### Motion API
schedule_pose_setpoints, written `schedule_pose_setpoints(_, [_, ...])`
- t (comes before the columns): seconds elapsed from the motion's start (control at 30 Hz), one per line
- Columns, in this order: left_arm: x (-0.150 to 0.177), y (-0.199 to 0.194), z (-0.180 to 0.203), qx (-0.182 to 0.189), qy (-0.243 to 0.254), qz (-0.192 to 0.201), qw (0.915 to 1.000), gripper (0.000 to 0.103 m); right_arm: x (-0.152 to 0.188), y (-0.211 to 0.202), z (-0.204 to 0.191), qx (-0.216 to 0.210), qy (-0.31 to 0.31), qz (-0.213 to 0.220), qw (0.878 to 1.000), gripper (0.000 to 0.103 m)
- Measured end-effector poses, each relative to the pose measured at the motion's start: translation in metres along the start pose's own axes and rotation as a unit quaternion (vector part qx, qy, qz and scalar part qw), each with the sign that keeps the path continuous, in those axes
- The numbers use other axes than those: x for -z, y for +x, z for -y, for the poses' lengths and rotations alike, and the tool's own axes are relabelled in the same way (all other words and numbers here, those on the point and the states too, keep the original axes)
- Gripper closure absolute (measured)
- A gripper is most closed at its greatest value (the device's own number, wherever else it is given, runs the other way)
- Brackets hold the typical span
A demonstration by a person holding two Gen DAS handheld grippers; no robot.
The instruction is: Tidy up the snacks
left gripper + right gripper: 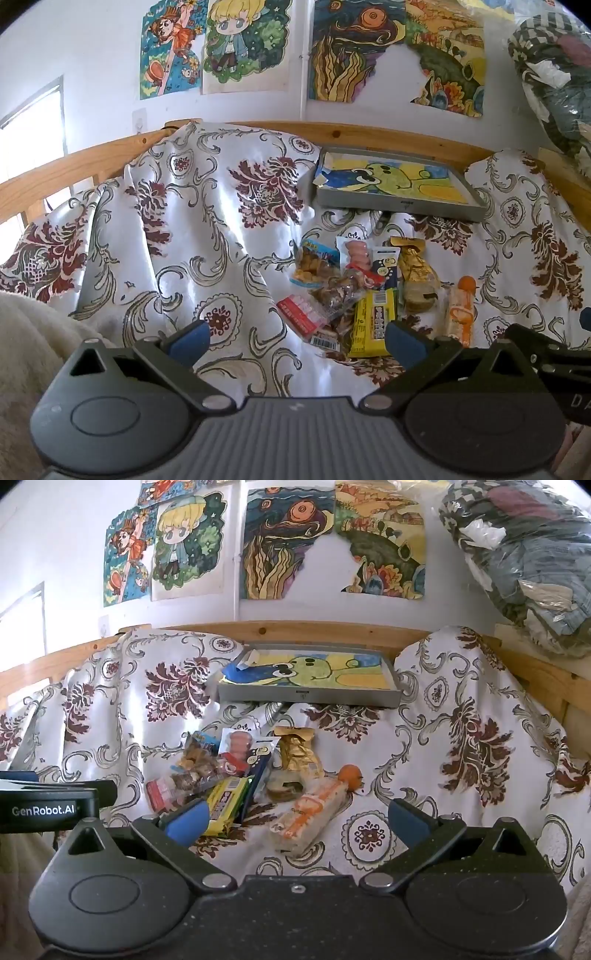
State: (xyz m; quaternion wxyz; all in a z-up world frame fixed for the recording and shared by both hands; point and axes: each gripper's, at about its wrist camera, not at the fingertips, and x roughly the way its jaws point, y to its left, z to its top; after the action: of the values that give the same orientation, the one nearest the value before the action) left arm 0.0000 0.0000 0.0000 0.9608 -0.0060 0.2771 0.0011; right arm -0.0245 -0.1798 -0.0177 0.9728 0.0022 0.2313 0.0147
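Note:
A heap of snack packets lies on a flowered cloth. In the left wrist view I see a yellow bar packet (373, 323), a gold-foil pack (415, 273), a red-and-clear packet (304, 315), a blue packet of brown crackers (314, 266) and an orange-and-white packet (461, 314). My left gripper (295, 343) is open, just short of the heap, holding nothing. The right wrist view shows the orange-and-white packet (314, 808) lying between and ahead of the fingers of my open right gripper (295, 823), with the yellow bar packet (225, 805) by the left finger and the gold-foil pack (299, 757) behind.
A shallow grey tray (399, 206) lined with a cartoon drawing stands behind the snacks; its front wall (306, 696) faces me. A wooden rail (332, 629) runs along the wall. A bagged bundle of clothes (524, 565) sits top right. The left gripper's body (48, 805) shows at the left edge.

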Motion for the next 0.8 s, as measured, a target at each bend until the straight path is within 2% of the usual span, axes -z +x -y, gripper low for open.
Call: schedule_pose_setpoints(0.8, [-0.0001,0.0000,0.0000,0.000,-0.001,-0.002,1.0000,0.000,0.0007,0.0022,-0.0011,0.001,-0.002,-0.002,1.000,0.001])
